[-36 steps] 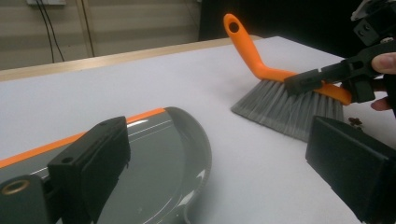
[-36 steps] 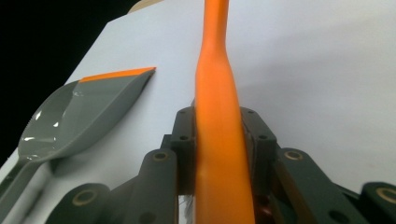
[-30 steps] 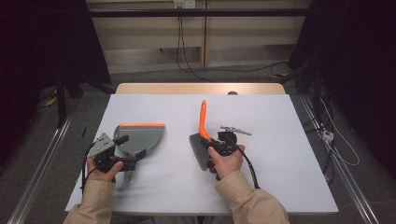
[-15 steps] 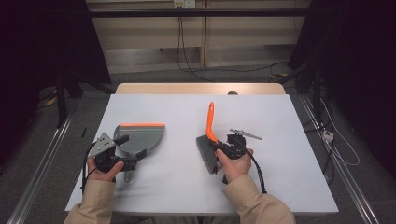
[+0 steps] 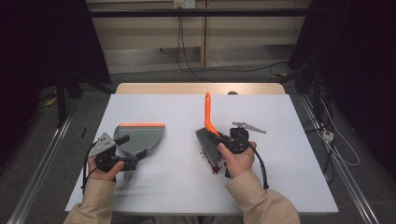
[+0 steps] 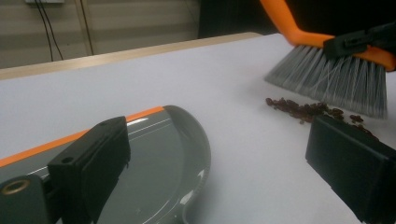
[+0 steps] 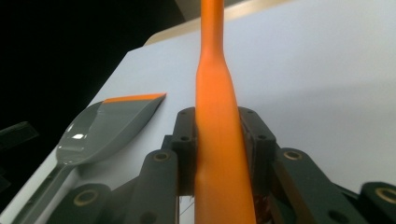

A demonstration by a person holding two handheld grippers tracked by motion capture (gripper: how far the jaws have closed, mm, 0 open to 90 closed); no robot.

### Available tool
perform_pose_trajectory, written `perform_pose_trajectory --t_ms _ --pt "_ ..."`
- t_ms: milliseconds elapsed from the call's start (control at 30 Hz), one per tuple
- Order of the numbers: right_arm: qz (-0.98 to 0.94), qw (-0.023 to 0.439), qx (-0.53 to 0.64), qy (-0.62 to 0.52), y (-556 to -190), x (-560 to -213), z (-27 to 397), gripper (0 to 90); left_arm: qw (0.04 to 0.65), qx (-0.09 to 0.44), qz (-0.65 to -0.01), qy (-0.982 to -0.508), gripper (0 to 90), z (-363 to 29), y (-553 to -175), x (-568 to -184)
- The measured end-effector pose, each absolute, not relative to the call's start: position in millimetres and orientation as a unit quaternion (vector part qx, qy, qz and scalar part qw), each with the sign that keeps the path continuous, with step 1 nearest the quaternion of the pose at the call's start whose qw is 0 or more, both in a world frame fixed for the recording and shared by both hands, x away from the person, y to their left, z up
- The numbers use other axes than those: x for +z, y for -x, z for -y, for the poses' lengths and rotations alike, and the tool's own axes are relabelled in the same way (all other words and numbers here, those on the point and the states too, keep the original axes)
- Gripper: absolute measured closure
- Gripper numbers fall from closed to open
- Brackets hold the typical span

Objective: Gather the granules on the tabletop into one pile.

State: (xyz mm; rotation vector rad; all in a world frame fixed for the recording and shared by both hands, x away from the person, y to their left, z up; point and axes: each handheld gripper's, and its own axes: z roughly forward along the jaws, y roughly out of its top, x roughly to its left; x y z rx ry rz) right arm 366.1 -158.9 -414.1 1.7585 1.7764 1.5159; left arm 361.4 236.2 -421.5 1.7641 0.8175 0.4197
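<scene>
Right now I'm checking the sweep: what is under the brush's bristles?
Small dark brown bits lie on the white table beneath the brush. The bristles may cover more.

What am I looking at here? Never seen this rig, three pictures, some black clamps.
No robot: a person at a white table holds a hand-held gripper in each hand. The high view looks down from above; the other two come from cameras riding on each gripper, so the black blocks at the bottom are that gripper's own fingers.

The right gripper is shut on the orange handle of a brush, bristles just above a small pile of dark crumbs. The left gripper sits at the handle of a grey dustpan with an orange lip, lying flat; whether its fingers clamp the handle I cannot tell.
</scene>
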Motion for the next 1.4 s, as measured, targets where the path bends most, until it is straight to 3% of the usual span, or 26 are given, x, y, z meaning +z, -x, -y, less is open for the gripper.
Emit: perform_pose_trajectory --t_ms 267,633,1067,1400 --pt "-0.645 0.206 0.468 -0.568 -370.6 -412.6 181.5 71.2 0.546 0.176 -0.346 -0.743 6.2 -236.8 -361.8 -421.5" --pt "-0.674 0.299 0.397 -0.546 -366.7 -431.7 195.0 71.3 0.544 0.172 -0.346 -0.744 6.2 -234.6 -363.1 -423.4" --pt "-0.701 0.320 0.394 -0.502 -353.4 -438.3 160.5 71.3 0.542 0.173 -0.344 -0.747 6.2 -233.9 -362.8 -423.0" --pt "-0.702 0.307 0.406 -0.498 -350.1 -437.8 149.1 71.3 0.542 0.174 -0.343 -0.747 6.2 -234.1 -363.0 -422.9"
